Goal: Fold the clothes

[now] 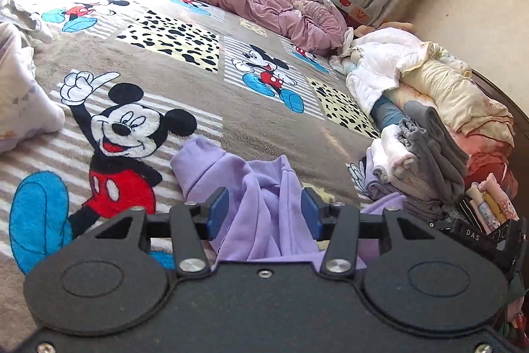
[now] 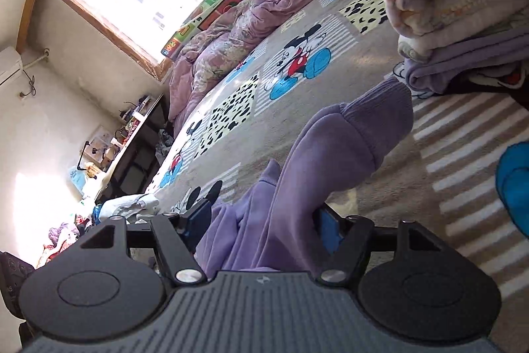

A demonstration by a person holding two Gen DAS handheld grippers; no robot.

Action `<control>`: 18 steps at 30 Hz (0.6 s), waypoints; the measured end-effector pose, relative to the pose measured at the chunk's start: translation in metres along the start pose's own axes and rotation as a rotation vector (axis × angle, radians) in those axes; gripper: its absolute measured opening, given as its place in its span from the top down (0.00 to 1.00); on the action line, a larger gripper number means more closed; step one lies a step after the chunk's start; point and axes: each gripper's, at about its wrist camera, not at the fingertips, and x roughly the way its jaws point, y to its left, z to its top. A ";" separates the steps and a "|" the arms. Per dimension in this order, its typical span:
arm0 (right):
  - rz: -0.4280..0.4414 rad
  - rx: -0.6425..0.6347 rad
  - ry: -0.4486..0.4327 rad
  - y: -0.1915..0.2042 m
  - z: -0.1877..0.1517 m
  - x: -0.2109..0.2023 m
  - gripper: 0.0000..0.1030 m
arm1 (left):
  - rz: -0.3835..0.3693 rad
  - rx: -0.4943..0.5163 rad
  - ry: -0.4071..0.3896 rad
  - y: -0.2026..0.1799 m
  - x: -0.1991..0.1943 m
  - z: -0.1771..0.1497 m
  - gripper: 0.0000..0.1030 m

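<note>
- Left tool (image 1: pixel 264 214): its two blue pads stand apart with bunched folds of the lilac sweatshirt (image 1: pixel 254 197) filling the gap between them. The cloth looks pinched there, though the pads may only bracket it; I cannot tell for sure.
- Lilac sweatshirt: one garment, crumpled on the cartoon-print blanket (image 1: pixel 148 108) covering the bed. It lies straight ahead of both tools, and one ribbed cuff (image 1: pixel 191 157) points away up the bed.
- Right tool (image 2: pixel 261 224): its pads also sit either side of the same garment (image 2: pixel 297 187), a sleeve running forward from the tool to its cuff (image 2: pixel 380 108). That long axis points toward the stack.
- Stack of folded clothes (image 1: pixel 420 167): one pile, several layers, on the right, nearer the right tool.
- Judgement: both tools are equally close to the garment, so spreading it flat hinges on drawing them apart across the sleeve's axis.
- Count: two tools, one lilac garment, one folded stack.
</note>
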 end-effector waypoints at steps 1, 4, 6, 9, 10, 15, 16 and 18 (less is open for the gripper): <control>-0.003 0.009 0.004 -0.004 -0.010 -0.006 0.33 | -0.003 0.023 0.000 -0.002 -0.006 -0.007 0.50; -0.011 0.037 0.017 -0.017 -0.040 -0.025 0.33 | -0.007 0.107 0.003 -0.011 -0.019 -0.026 0.44; -0.016 0.056 0.025 -0.025 -0.060 -0.037 0.32 | -0.007 0.180 0.011 -0.020 -0.023 -0.038 0.43; -0.025 0.084 0.038 -0.037 -0.091 -0.056 0.30 | 0.008 0.327 0.028 -0.039 -0.028 -0.057 0.40; -0.027 0.093 0.042 -0.042 -0.101 -0.062 0.29 | 0.026 0.403 0.032 -0.050 -0.028 -0.065 0.38; -0.028 0.097 0.034 -0.040 -0.116 -0.081 0.26 | 0.111 0.746 0.041 -0.099 -0.017 -0.102 0.33; -0.023 0.093 0.023 -0.039 -0.118 -0.084 0.24 | 0.127 0.788 0.046 -0.106 -0.010 -0.108 0.33; -0.019 0.077 0.004 -0.040 -0.121 -0.087 0.22 | 0.180 0.886 0.051 -0.120 0.006 -0.122 0.34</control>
